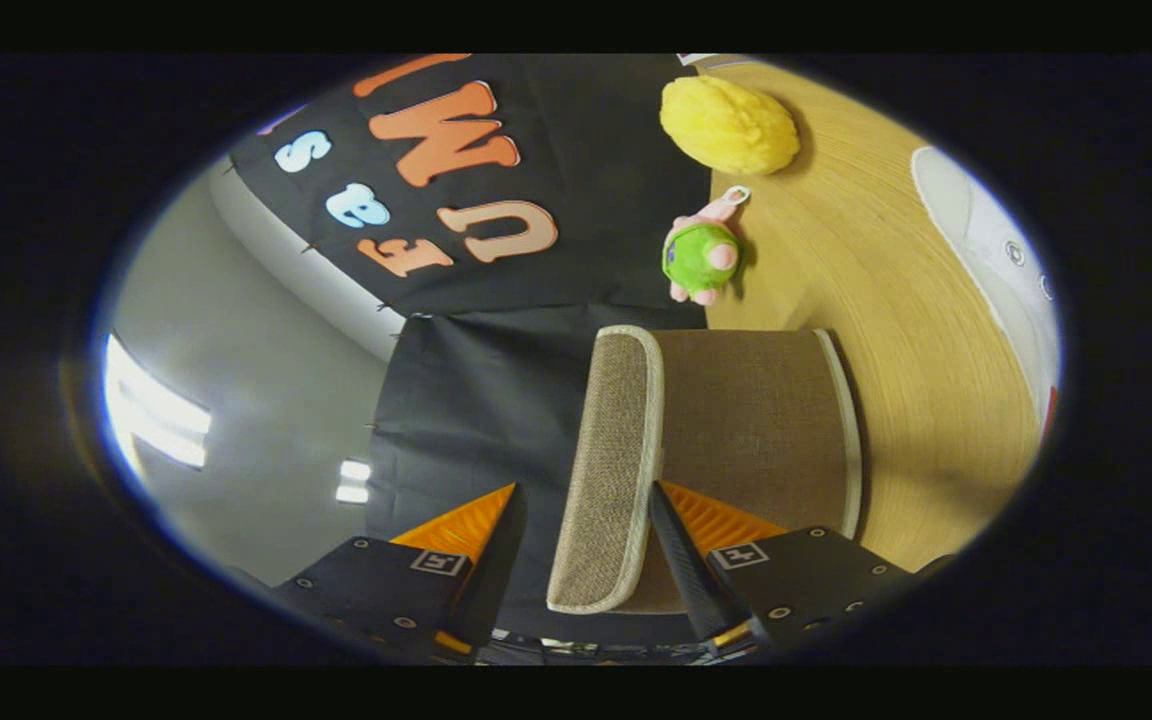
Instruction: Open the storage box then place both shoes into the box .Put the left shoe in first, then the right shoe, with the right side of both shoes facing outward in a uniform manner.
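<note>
Now | storage box lid (608, 470) between tongs (586, 520) | fingers apart, untouching

- This is a staged recording booth, a mock-up of a home corner and not a lived-in room: a black cloth wall (496, 390) hangs as a backdrop straight against the far edge of a light wood-grain table (896, 330).
- Beyond the cloth's edge there is a plain grey wall (236, 330) with bright strip lights (158, 412), more like an office or lab hall.
- The props are household ones: a beige woven-fabric storage box with pale piping (746, 420) at the table's cloth-side edge, a fluffy yellow plush ball (729, 124) and a small green-and-pink plush toy (701, 256) near that same edge, and a white shoe (996, 260) toward the opposite edge.
</note>
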Tool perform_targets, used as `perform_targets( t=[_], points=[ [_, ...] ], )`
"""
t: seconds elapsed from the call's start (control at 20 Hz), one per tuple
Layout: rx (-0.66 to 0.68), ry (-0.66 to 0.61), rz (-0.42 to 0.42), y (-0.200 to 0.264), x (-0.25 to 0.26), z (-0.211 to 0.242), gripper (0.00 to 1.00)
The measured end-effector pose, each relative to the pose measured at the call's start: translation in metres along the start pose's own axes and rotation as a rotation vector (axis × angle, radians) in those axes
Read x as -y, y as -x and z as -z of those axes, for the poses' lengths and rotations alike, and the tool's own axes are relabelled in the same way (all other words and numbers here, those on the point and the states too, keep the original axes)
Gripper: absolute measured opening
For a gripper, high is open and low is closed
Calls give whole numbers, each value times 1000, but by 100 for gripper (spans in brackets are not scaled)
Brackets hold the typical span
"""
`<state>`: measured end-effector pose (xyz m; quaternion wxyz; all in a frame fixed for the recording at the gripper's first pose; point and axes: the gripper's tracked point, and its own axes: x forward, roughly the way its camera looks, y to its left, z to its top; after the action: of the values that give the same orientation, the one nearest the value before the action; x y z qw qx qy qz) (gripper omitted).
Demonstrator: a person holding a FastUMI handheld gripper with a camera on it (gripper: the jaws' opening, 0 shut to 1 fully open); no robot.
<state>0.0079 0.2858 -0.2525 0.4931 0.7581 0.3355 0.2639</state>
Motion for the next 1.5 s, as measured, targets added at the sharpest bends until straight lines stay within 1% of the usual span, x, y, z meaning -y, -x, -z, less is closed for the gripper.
perform_targets(
  t=[0.05, 0.1, 0.15, 0.2, 0.3, 0.5, 0.6, 0.7, 0.75, 0.85, 1.0, 1.05, 1.2, 1.3, 1.35, 1.45, 1.5],
  points=[
    [20, 0, -13, 0, -6, -6, 68],
    [34, 29, 20, -1, 2, -7, 65],
    [50, 49, 35, -2, 8, -11, 61],
    [50, 41, 56, -4, 14, -11, 61],
    [45, -8, 36, -2, 13, -13, 61],
    [60, -16, -4, -1, -3, -15, 61],
    [78, -7, -73, 0, -28, -18, 61],
    [88, 55, -41, -7, -28, -18, 61],
    [68, 52, -38, -11, -27, -14, 61],
    [42, 58, 12, -16, -17, -9, 61],
    [38, 57, 99, -16, 10, -7, 61],
    [36, 39, 102, -19, 15, -6, 61],
    [23, 41, 153, -23, 27, 4, 61],
    [15, 52, 163, -27, 23, 10, 61],
    [20, 68, 181, -30, 21, 10, 47],
    [43, 142, 242, -34, 18, 8, 30],
    [42, 177, 252, -37, 11, 10, 21]
  ],
)
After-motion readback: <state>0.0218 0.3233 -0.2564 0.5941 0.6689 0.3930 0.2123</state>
